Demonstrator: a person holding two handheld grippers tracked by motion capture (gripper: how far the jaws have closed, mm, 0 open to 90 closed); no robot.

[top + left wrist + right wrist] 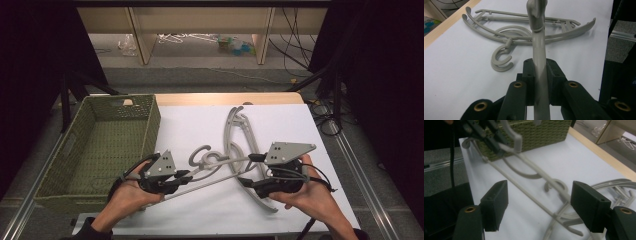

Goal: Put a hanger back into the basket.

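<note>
We note the left gripper [186, 176] pinching one arm of a grey hanger [215, 172], its pads pressed tight on the plastic (clear in the left gripper view). The hanger is tilted above the white table [195, 125], its far end beside the right gripper [247, 169], whose jaws stand spread with nothing pressed between them. Further grey hangers [242, 135] lie in a loose heap on the table to the right, under and beyond the held one. A green woven basket [85, 150] stands at the left, near the left gripper.
</note>
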